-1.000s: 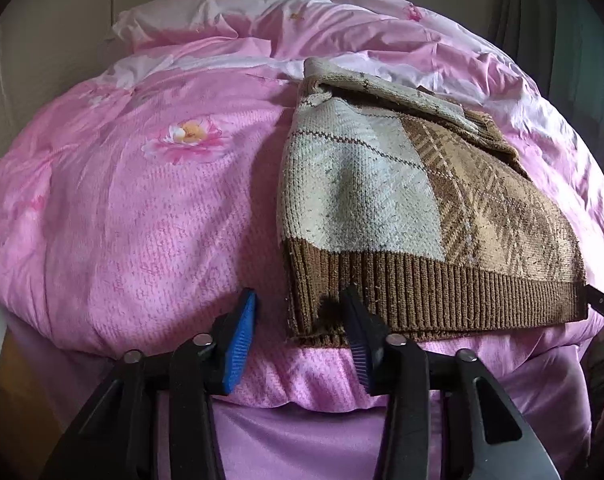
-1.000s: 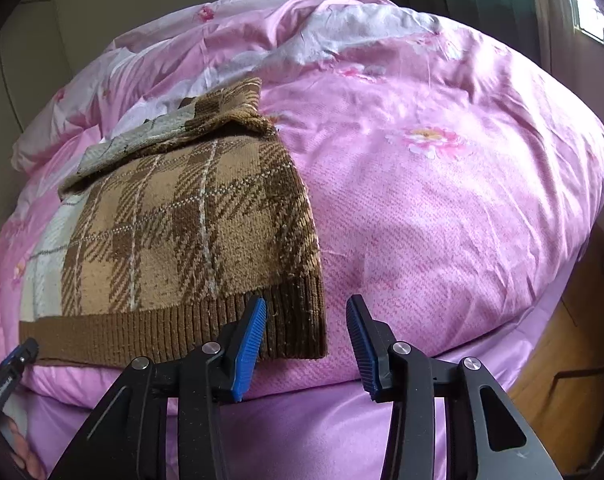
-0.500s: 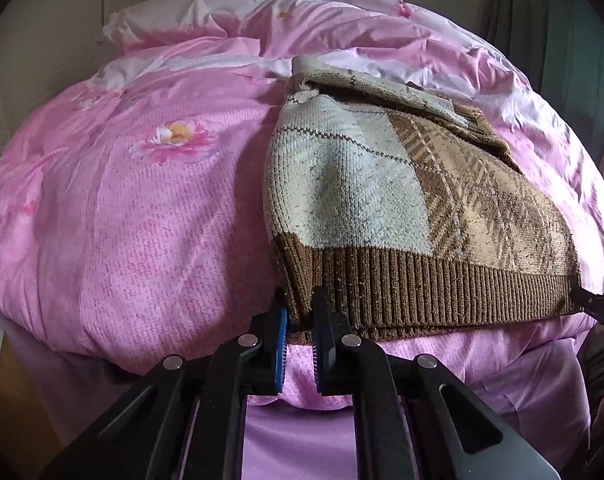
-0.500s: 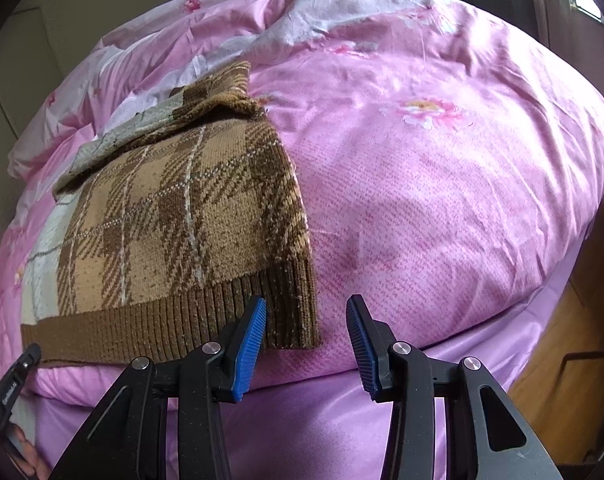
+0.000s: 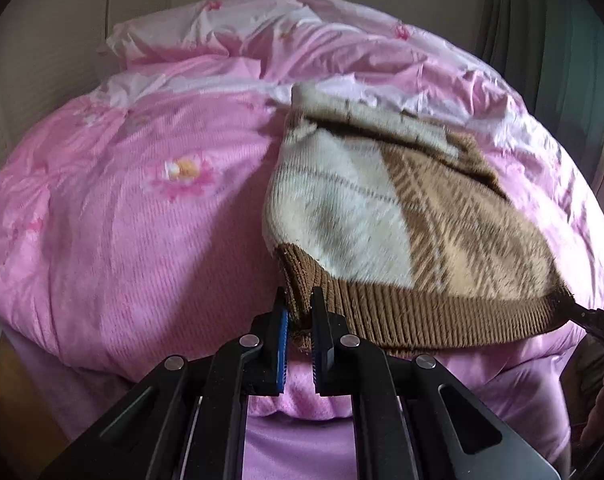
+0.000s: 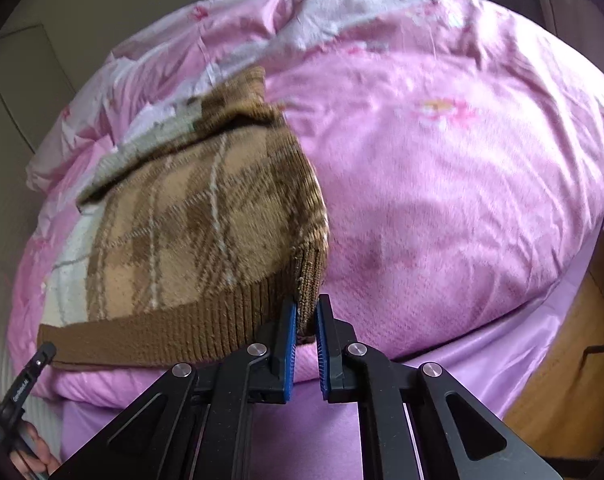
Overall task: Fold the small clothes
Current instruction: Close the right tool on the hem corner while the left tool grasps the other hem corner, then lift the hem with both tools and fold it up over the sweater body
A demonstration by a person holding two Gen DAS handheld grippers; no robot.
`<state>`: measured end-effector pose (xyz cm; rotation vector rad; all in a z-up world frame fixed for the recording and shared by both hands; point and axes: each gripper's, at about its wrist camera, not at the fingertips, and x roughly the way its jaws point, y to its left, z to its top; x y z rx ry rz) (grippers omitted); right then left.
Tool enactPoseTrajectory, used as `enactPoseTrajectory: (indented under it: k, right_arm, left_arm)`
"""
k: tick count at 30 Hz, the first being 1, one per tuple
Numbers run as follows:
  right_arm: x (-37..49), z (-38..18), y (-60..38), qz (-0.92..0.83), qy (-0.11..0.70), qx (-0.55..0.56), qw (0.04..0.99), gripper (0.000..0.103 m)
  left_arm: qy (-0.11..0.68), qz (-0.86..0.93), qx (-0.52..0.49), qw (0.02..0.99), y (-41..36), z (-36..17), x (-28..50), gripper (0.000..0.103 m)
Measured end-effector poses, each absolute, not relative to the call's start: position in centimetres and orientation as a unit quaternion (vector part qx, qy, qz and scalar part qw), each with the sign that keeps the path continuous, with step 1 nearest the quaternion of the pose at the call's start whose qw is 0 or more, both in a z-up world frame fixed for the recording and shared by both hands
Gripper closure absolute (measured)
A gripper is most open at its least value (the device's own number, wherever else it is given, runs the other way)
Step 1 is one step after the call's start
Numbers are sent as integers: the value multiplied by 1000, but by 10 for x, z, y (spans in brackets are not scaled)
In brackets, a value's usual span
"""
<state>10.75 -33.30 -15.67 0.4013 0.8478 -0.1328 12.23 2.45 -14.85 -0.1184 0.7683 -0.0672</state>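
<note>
**Lettering on my grippers only**

I am seeing white print running along my left gripper [image 6: 29, 376] in the right wrist view; it is perhaps reading "GenRobot.AI". My right gripper [image 5: 598, 322] is showing small letters, too blurred for reading.

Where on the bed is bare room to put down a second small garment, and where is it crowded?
Bare pink quilt lies left of the sweater, around the flower print. A second patch lies right of the sweater, reaching the bed edge. The near edge is crowded: left hand-held gripper and right hand-held gripper each pinch a hem corner.
</note>
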Motion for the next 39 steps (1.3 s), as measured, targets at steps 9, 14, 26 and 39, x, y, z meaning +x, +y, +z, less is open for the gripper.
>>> enactPoseTrajectory:
  k: [9, 14, 26, 39]
  right_arm:
    - [118, -100, -343, -27, 342, 222, 913, 93]
    - [142, -69, -348, -11, 303, 224, 926, 93]
    - [249, -19, -359, -21, 239, 211, 948, 94]
    - [384, -31, -365, -35, 242, 212, 946, 94]
  left_arm:
    - [324, -41, -67, 943, 25, -96, 146, 92]
    - [301, -40, -77, 950, 24, -71, 178, 92]
    - [259, -17, -87, 962, 14, -22, 293, 92]
    - [285, -7, -89, 954, 5, -41, 441, 92]
